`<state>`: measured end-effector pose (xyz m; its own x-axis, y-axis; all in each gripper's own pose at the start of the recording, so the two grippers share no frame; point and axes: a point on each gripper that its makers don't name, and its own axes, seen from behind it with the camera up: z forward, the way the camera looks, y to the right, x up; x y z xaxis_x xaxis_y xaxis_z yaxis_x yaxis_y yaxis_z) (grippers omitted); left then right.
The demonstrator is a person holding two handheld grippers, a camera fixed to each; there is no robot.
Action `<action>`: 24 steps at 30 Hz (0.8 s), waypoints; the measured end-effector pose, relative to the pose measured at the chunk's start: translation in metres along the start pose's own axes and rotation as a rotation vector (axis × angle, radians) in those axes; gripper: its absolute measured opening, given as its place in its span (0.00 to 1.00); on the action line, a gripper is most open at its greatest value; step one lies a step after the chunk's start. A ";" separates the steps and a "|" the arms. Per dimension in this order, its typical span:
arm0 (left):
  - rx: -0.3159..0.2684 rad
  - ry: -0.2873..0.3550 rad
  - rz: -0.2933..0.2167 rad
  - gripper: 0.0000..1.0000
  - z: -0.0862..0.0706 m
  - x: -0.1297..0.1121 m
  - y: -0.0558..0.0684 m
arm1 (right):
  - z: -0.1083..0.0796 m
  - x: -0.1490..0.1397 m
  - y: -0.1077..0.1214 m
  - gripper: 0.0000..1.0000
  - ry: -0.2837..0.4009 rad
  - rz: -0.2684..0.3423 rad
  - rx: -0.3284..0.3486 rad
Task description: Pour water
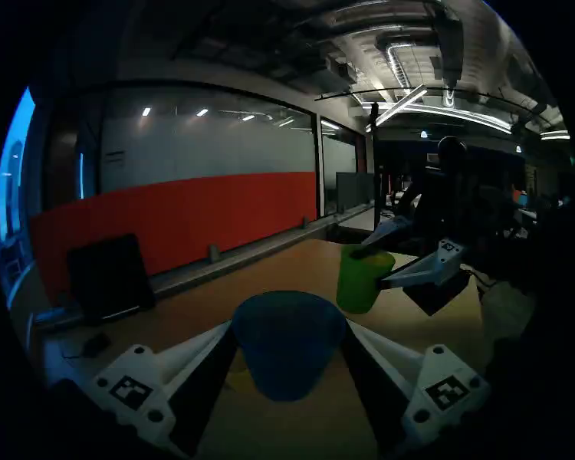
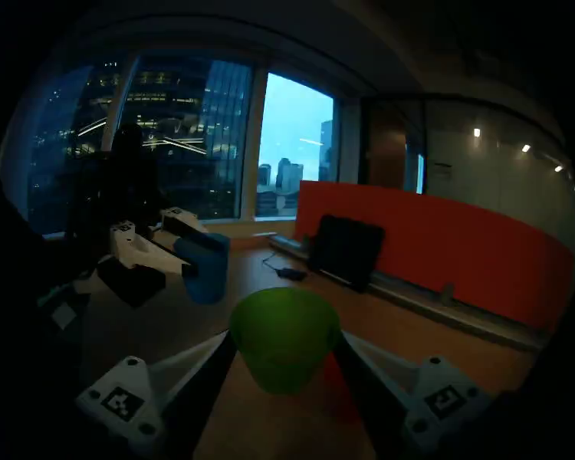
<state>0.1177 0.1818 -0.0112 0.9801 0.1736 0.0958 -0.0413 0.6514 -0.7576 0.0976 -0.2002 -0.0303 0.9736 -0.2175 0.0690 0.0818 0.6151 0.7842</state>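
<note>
**Blue cup (image 1: 289, 359) and green cup (image 2: 285, 341), each gripped**

The left gripper (image 1: 289, 330) is clamped on the blue cup, which stands upright between both fingers. The right gripper (image 2: 285, 331) pinches the green cup the same way. The cups are near each other but not touching, over a wooden table (image 1: 287, 268). Beyond them a dark screen (image 1: 110, 277) leans by a red wall panel (image 1: 211, 211).

Blue cup (image 1: 289, 353) and green cup (image 2: 285, 337) hide their insides.
</note>
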 end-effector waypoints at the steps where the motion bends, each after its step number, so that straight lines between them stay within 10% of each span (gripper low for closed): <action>1: 0.001 0.007 -0.001 0.88 -0.001 0.003 0.000 | 0.000 0.004 0.000 0.91 0.011 -0.001 -0.003; 24: -0.011 0.086 -0.014 0.88 -0.004 0.030 0.005 | 0.007 0.064 -0.001 0.92 0.154 -0.019 -0.032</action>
<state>0.1480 0.1871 -0.0147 0.9936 0.1002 0.0517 -0.0253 0.6448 -0.7639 0.1583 -0.2197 -0.0223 0.9928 -0.1119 -0.0431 0.1049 0.6361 0.7644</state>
